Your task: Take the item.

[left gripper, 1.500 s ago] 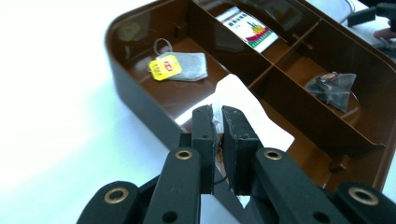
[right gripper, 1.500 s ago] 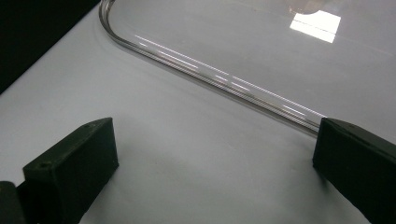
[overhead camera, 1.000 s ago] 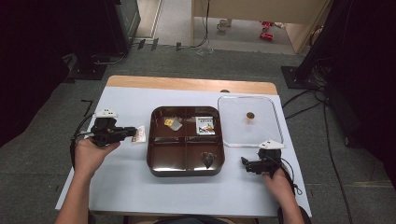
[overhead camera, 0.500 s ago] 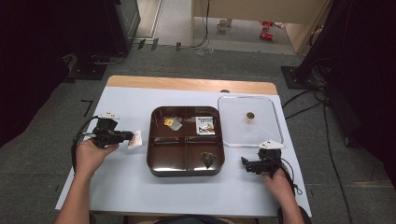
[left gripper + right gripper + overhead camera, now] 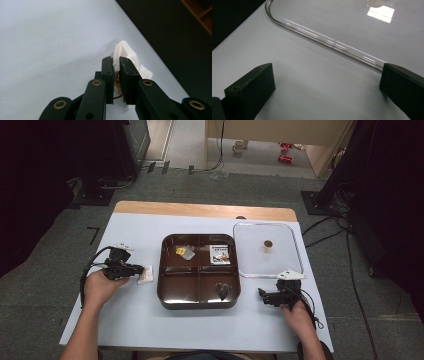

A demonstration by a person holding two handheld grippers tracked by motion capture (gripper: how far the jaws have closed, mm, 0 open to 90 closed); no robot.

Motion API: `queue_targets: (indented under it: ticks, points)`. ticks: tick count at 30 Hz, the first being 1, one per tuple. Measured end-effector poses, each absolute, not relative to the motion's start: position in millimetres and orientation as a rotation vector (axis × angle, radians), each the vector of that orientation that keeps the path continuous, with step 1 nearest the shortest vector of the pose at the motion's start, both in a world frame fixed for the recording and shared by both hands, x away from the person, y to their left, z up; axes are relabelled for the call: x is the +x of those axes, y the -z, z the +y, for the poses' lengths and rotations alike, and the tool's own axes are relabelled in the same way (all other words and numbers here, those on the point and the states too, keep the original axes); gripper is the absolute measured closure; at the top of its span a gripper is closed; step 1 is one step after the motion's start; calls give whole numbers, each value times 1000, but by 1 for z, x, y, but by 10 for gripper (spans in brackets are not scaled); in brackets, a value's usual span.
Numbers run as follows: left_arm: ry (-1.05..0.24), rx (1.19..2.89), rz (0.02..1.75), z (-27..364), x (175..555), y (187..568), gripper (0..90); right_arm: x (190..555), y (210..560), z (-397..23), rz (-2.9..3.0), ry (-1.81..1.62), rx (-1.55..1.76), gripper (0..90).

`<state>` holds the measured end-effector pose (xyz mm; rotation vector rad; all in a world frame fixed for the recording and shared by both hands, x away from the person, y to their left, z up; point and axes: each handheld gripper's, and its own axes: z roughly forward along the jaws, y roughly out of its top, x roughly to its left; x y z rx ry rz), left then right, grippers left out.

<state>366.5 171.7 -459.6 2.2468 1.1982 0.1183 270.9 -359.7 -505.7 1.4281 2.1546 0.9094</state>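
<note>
- High view: a person's left hand (image 5: 100,285) is holding the left gripper (image 5: 136,269) at the left side of the pale table (image 5: 130,320), its tip touching a small white packet (image 5: 145,275) that is lying just beside the left wall of the dark brown tray (image 5: 165,270).
- High view: the tray is sitting mid-table, split into four compartments; the far-left one is holding a small yellow-and-grey item (image 5: 185,252), the far-right one a white printed sachet (image 5: 220,254), the near-right one a small dark piece (image 5: 222,291) (too small to identify).
- High view: a clear lid (image 5: 250,265) is lying to the tray's right with a small brown knob (image 5: 268,244) at its middle; the right hand (image 5: 296,312) is holding the right gripper (image 5: 261,294) just near its front edge.
- Left gripper view: the two black jaws are standing nearly together, pinching the white packet (image 5: 125,53), which is looking crumpled and papery with a brownish patch low between the jaws; its lower part is being hidden by them.
- Right gripper view: the jaws are standing wide apart over bare table (image 5: 307,82), gripping nothing; the clear lid (image 5: 324,40) is running across just beyond them, its rim passing close by one jaw (contact is hard to make out), and its far part is being cut off.
</note>
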Motion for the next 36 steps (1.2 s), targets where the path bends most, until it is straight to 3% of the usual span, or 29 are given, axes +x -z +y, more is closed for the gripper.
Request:
queue_targets:
  ticks: [7, 20, 36]
  points:
    - [-129, 2252, 1193, 172, 366, 462, 767, 271, 506, -360, 2155, -909, 1428, 0]
    - [-219, 2162, 1162, 178, 360, 449, 561, 271, 506, -360, 2154, -910, 1430, 0]
    - [-319, 2087, 1167, 206, 354, 448, 471, 271, 506, -360, 2154, -909, 1431, 0]
